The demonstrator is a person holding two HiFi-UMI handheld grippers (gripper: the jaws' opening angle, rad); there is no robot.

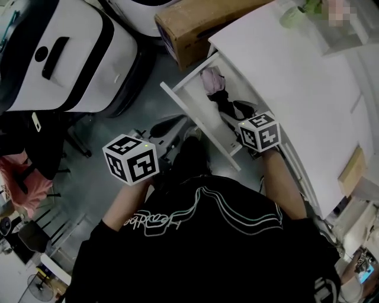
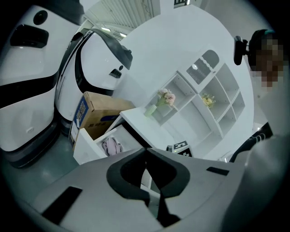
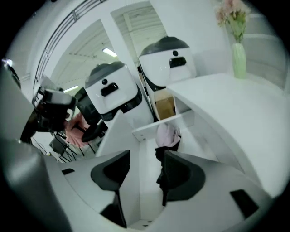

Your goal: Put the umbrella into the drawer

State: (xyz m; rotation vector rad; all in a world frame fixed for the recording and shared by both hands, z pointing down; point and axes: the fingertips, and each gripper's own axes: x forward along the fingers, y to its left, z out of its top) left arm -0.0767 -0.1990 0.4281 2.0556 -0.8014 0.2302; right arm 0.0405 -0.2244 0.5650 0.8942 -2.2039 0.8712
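The drawer [image 1: 198, 124], white and shallow, is seen pulled fully open just above the centre of the head view, running from upper left to lower right. The umbrella [image 1: 214, 89] is laid inside it, folded into a bundle. Its pale pink part is found near the drawer's upper end, with a black part stretched out just below it.

umbrella [image 1: 224, 97] in drawer [image 1: 192, 118] | drawer juts from desk [image 1: 284, 77] toward 8 o'clock | cardboard box [image 1: 195, 26] at drawer's 12 o'clock | vase [image 1: 292, 16] on desk
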